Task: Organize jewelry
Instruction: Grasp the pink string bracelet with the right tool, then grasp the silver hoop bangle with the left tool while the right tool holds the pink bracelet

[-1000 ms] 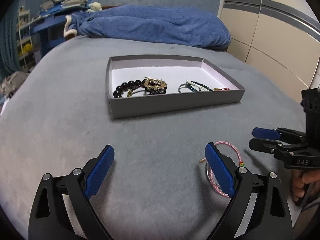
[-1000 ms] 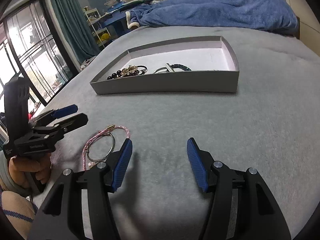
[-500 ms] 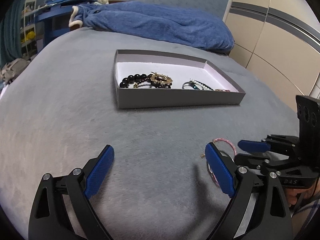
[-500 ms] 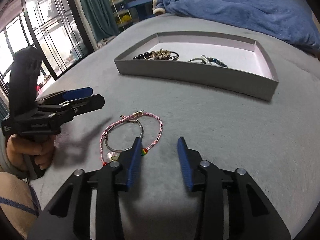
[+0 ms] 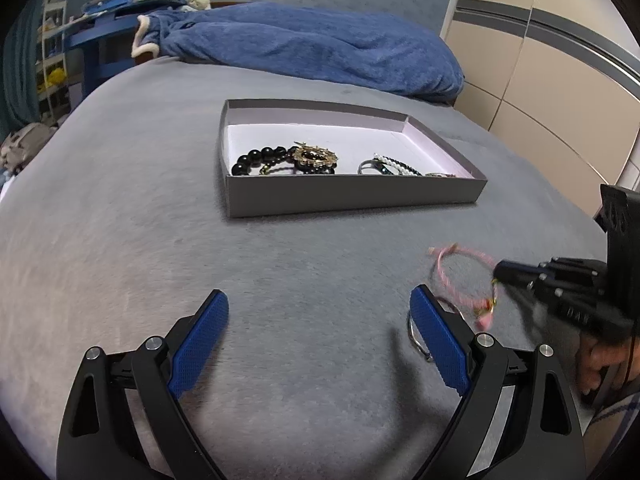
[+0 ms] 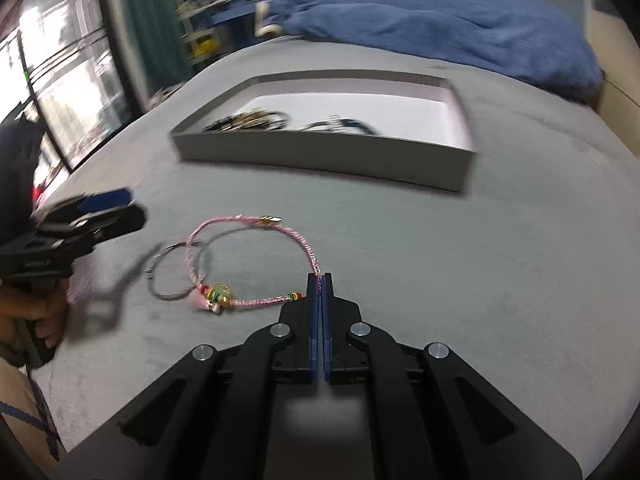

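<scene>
A pink braided bracelet (image 6: pixel 256 256) with coloured beads and a small tassel lies on the grey bed cover. My right gripper (image 6: pixel 320 278) is shut on its cord, which runs in between the blue pads at their tips. In the left wrist view the same pink bracelet (image 5: pixel 466 276) is partly lifted at my right gripper (image 5: pixel 500 274). A thin silver bangle (image 6: pixel 176 276) lies flat beside it, overlapping the pink loop. My left gripper (image 5: pixel 318 332) stands open over bare cover, holding nothing. The grey jewelry box (image 5: pixel 352 198) sits farther off, with black beads, a gold piece and other bracelets inside.
A rumpled blue blanket (image 5: pixel 320 48) lies behind the box at the head of the bed. Beige wardrobe doors (image 5: pixel 560 80) stand to the right, a window (image 6: pixel 52 92) and blue shelves to the left. A hand (image 6: pixel 36 316) holds the left gripper's handle.
My right gripper swung left toward the pink bracelet and its jaws went from wide open to shut on the cord. The bracelet's near part has lifted. My left gripper stayed put and open.
</scene>
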The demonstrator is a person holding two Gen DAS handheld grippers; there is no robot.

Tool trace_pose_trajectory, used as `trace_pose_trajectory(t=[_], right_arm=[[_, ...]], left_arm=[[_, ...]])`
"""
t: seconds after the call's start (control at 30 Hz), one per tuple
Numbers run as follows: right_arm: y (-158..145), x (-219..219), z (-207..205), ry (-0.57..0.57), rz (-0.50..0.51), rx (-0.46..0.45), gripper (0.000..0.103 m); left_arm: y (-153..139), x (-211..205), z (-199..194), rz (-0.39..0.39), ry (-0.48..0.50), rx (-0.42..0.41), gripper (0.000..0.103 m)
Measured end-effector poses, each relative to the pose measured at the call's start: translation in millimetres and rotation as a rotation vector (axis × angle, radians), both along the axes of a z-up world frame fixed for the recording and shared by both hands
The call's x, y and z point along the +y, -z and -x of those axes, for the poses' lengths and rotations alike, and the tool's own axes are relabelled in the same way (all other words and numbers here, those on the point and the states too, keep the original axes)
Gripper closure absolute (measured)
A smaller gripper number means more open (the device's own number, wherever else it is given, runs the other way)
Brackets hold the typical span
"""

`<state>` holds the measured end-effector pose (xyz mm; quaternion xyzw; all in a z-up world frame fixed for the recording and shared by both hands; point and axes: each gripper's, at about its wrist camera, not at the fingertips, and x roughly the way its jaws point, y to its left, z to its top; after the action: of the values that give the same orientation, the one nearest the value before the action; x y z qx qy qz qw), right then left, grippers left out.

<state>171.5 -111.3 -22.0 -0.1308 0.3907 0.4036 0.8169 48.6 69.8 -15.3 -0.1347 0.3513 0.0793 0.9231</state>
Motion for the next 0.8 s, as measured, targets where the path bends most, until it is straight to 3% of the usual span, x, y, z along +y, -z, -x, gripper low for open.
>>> trace_pose_trajectory(t=[0.07,0.23,0.37,0.5,0.63,0.8], right_arm=[[0.2,-11.8,-6.2,0.044,-0.003,0.0,0.102],[0.0,-33.4,-15.9,0.131,-0.043,0.012,0.102],[2.7,-34.4,-18.4,0.141,-0.038,0.027,0.102],[3.0,-33.6,-18.4,0.14,-0.041,0.028,0.1],[2.8,-32.3,-16.3,0.139,-0.038,0.018,0.099],[0.6,-26.7,-12.6,0.117,-0.035,-0.001,0.093]], left_arm=[[-1.5,-4.3,-0.1,-0.011,0.021,-0.008,0.011],[-9.0,-38.5,-1.7,-0.091,0.18,-0.038,0.011],[-6.4,-65.3,-9.8,-0.173,0.28,-0.003,0.011],[2.4,-69.4,-16.1,-0.183,0.297,0.051,0.013],[12.3,-70.7,-24.8,-0.18,0.306,0.112,0.027],[13.2,-70.2,-23.3,-0.168,0.317,0.108,0.037]])
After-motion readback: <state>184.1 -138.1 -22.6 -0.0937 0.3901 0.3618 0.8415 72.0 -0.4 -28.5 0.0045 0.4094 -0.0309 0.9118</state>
